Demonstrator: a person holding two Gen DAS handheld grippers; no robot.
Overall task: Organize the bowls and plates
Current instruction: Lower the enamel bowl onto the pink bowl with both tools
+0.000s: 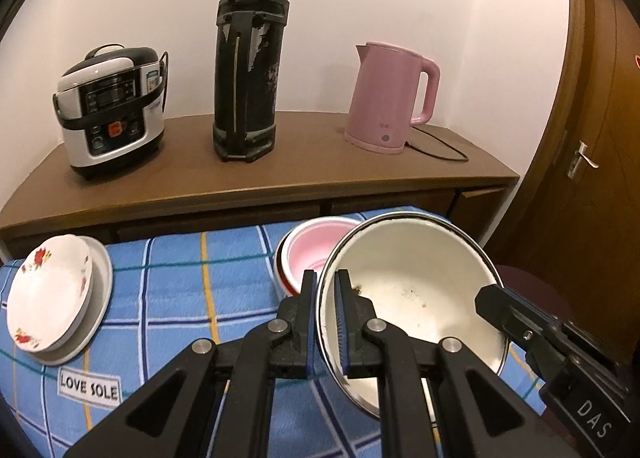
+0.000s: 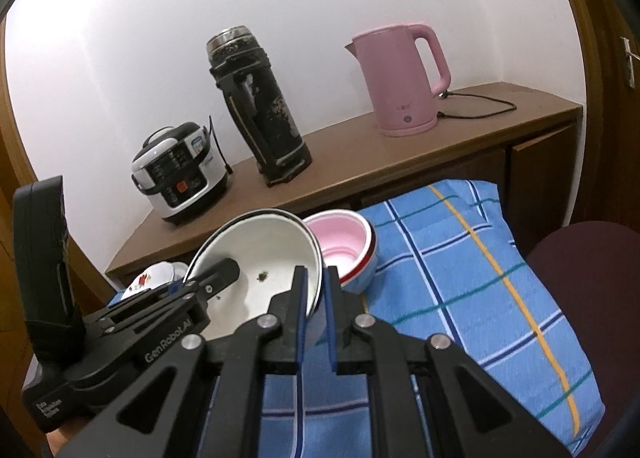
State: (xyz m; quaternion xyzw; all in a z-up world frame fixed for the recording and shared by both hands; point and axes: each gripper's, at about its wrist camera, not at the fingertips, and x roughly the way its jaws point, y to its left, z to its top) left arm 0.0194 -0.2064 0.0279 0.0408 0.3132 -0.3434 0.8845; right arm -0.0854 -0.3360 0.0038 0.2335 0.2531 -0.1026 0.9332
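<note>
A white enamel bowl (image 1: pixel 416 298) with a dark rim is held tilted above the blue checked cloth (image 1: pixel 180 278). My left gripper (image 1: pixel 326 278) is shut on the bowl's left rim. My right gripper (image 2: pixel 316 278) is shut on the bowl's (image 2: pixel 260 258) opposite rim; it shows in the left wrist view (image 1: pixel 496 302). A pink bowl nested in a red-rimmed bowl (image 1: pixel 312 254) stands just behind, also in the right wrist view (image 2: pixel 344 246). Two stacked plates, the top one flowered (image 1: pixel 52 294), lie at the cloth's left.
A wooden counter (image 1: pixel 304 166) behind the cloth carries a rice cooker (image 1: pixel 112 110), a tall black thermos (image 1: pixel 248 66) and a pink kettle (image 1: pixel 388 98) with its cord. A dark red chair seat (image 2: pixel 592 278) is to the right. A wooden door (image 1: pixel 592 138) stands at right.
</note>
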